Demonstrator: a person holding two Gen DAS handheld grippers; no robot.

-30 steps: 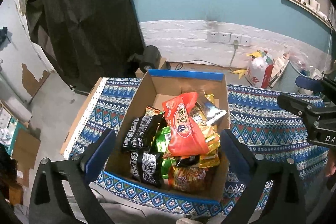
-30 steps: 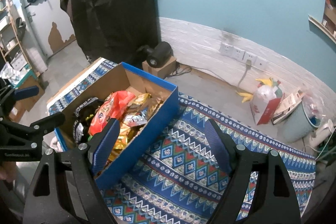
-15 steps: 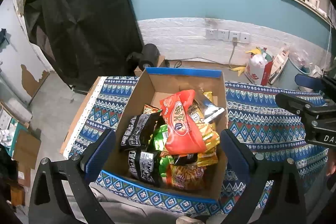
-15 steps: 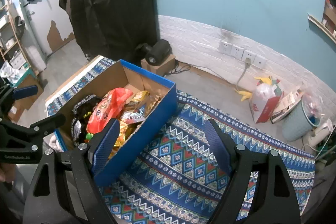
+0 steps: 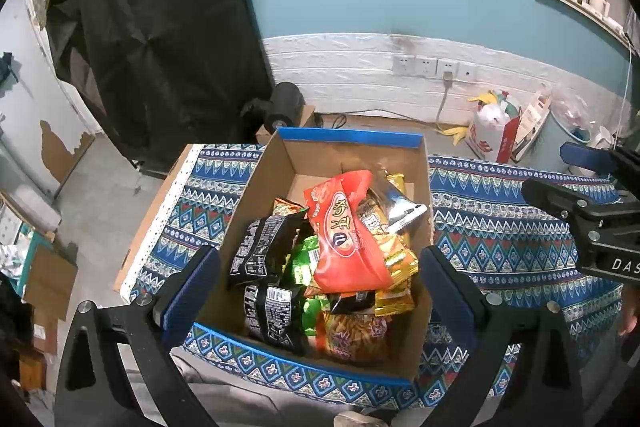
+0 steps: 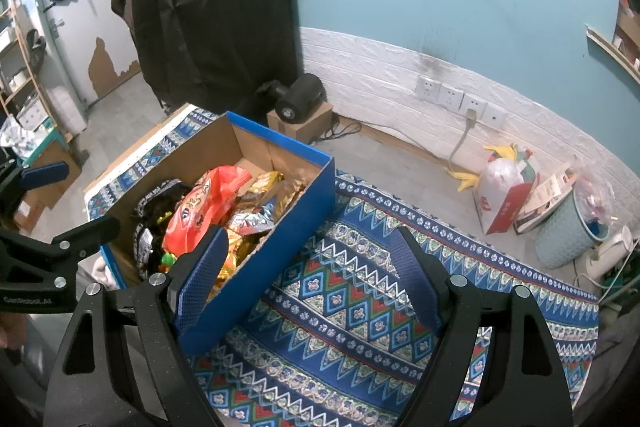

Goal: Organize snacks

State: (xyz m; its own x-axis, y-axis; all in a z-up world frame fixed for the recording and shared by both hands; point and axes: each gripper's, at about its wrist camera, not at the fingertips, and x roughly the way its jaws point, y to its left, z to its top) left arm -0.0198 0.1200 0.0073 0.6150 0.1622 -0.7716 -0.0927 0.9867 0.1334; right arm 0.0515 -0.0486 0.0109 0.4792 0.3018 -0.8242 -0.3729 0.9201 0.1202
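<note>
A blue-rimmed cardboard box (image 5: 352, 137) (image 6: 304, 211) stands on the patterned cloth, filled with several snack packs. An orange bag (image 5: 344, 231) (image 6: 200, 211) lies on top, with black packs (image 5: 260, 247) at its left, green ones (image 5: 308, 259) beneath and gold ones (image 5: 396, 267) at the right. My left gripper (image 5: 320, 291) hovers open above the box's near half, holding nothing. My right gripper (image 6: 308, 279) is open and empty, over the cloth just right of the box. Each gripper shows at the edge of the other's view.
The blue patterned cloth (image 6: 360, 291) covers the table to the right of the box. On the floor behind are a black device on a small carton (image 6: 300, 103), a red-and-white bag (image 6: 504, 195), a pale bin (image 6: 568, 227) and wall sockets (image 6: 456, 95). A black sheet (image 5: 152, 39) hangs at left.
Both views have drifted slightly; the box sits a little lower and nearer in the left wrist view. Both grippers stay open and nothing was picked up.
</note>
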